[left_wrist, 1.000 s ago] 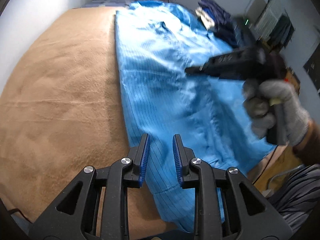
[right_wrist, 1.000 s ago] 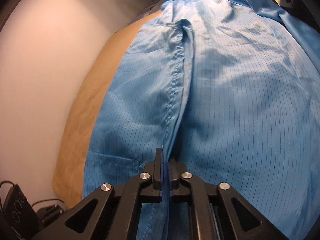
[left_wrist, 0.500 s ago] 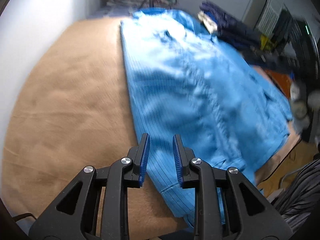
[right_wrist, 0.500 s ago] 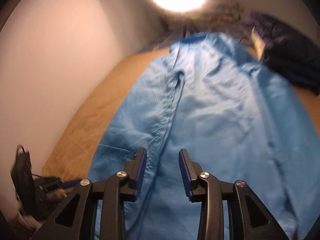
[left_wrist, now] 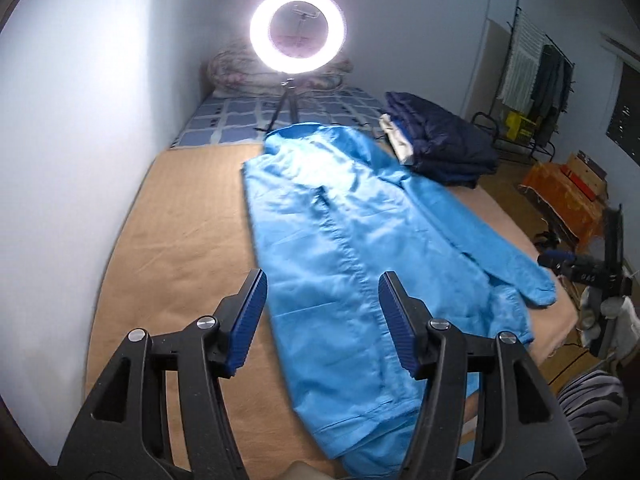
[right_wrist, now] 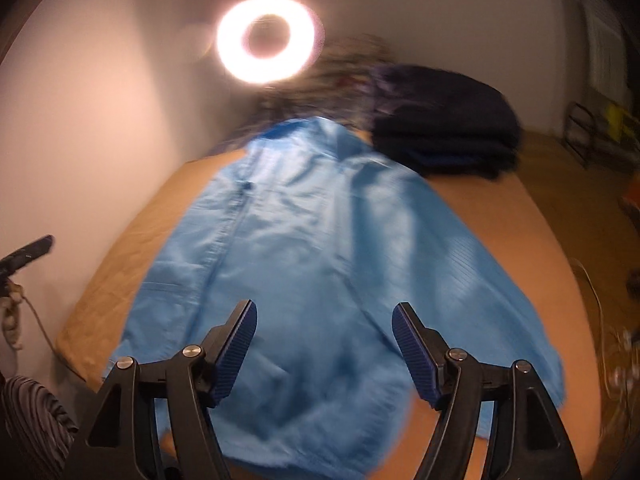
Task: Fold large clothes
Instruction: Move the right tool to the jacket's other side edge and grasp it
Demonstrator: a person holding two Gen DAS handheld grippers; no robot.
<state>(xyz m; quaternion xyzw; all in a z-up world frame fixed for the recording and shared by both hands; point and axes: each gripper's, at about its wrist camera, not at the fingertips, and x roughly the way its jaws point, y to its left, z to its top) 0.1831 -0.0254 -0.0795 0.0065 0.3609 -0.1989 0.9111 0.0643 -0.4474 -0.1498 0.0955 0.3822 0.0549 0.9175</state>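
Both my grippers angle down over the bed [left_wrist: 168, 248]. Left gripper [left_wrist: 322, 322] and right gripper [right_wrist: 324, 346] have jaws just opened wide, nothing between them. Blue coat [left_wrist: 340, 248] lies flat below and ahead of both. Right view blurred; dark folded pile [right_wrist: 444, 136] beyond is indistinct.

Blue coat [left_wrist: 344, 256]: thin, smooth cloth with a slight sheen and fine pinstripes, stitched down the front seam. Tan blanket [left_wrist: 188, 248]: matt cloth with a soft, short nap. Dark folded pile [left_wrist: 444, 148], at two o'clock from the coat: matt padded fabric. Left gripper [left_wrist: 322, 326] and right gripper [right_wrist: 324, 346]: matt black plastic, ribbed blue pads, bright metal screw heads.
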